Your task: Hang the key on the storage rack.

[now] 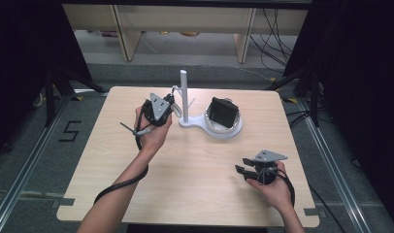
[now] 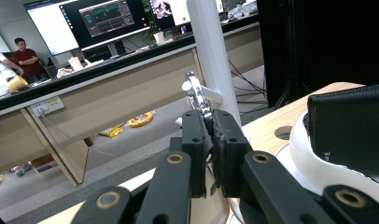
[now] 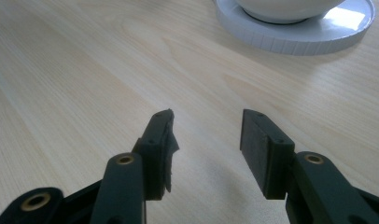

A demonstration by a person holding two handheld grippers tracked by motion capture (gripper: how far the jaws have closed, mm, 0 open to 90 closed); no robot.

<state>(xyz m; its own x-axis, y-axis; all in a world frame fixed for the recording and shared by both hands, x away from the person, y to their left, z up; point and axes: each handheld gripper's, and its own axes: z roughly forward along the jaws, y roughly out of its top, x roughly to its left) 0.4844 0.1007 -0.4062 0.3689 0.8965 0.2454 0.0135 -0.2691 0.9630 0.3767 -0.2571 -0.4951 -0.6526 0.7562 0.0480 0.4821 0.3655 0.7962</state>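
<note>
From the high view we see the left gripper (image 1: pixel 170 103) held up at the far middle of the pale wooden table (image 1: pixel 195 194), its tip against the white upright stand with side pegs (image 1: pixel 184 97), while the right gripper (image 1: pixel 243 171) rests at the near right, well apart from it. Just right of the post, a black box-like case (image 1: pixel 222 112) sits in the white round dish (image 1: pixel 234 131) of that stand. In the left gripper view, our jaws are pinched shut on a slim shiny metal piece (image 2: pixel 197 95), which rises beside the post at one of its pegs; we judge the hanging or unhooking only midway, the piece not yet let go. In the right gripper view, the jaws stand apart over bare wood, holding nothing, with the dish's rim (image 3: pixel 318 39) beyond.
</note>
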